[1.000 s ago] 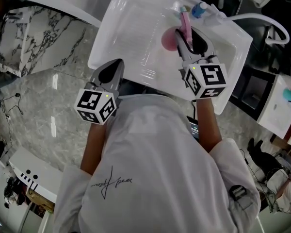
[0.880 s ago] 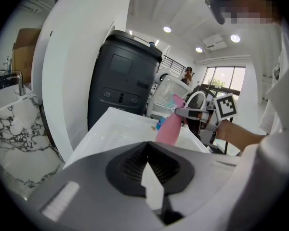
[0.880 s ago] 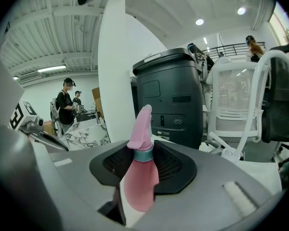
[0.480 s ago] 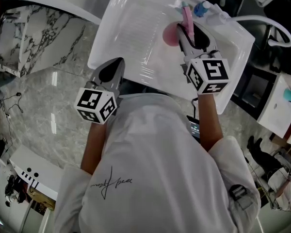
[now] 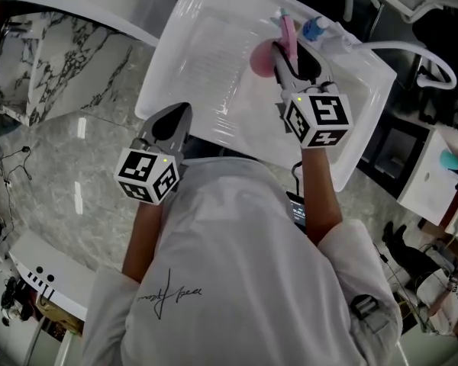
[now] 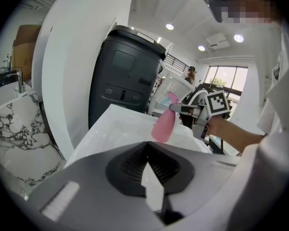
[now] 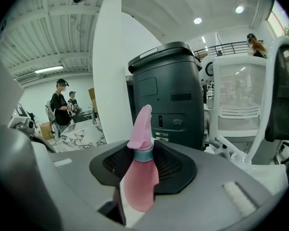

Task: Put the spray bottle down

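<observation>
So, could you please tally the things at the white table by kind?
Grippers: 2, the left gripper and the right gripper
Pink spray bottle: 1
Blue-topped item: 1
Total: 4

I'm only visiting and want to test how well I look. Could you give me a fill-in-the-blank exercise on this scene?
1. The right gripper is closed on a ____ spray bottle.
2. The left gripper has its jaws together and holds ____.
3. Under the bottle lies a ____ tabletop.

Missing words: pink; nothing; white.
</observation>
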Tool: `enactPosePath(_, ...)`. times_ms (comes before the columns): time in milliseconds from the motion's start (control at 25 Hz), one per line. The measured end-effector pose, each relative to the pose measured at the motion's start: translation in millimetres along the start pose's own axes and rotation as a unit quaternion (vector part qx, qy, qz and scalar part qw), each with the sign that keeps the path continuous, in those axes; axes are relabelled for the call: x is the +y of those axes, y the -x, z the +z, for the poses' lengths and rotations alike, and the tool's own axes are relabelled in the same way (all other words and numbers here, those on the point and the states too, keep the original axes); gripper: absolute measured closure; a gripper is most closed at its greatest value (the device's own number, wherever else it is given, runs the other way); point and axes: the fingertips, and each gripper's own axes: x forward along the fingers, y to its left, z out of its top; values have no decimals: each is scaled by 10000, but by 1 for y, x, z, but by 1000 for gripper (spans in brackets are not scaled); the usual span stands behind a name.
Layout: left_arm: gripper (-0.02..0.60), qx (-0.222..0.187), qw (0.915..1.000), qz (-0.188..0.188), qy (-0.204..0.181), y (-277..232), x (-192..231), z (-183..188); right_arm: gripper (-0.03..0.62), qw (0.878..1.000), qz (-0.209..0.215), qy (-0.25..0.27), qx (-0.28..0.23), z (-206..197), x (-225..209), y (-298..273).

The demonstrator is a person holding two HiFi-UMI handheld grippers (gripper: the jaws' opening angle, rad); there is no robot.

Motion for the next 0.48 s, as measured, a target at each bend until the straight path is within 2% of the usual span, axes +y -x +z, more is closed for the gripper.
enactPosePath(200, 541, -70, 9998, -99, 173, -2, -2, 5, 469, 10000, -15, -57, -61, 5, -6, -10)
enactPosePath(480, 541, -47, 9998, -61, 200, -2, 5, 5, 469, 9999, 33, -115, -20, 5, -10, -26)
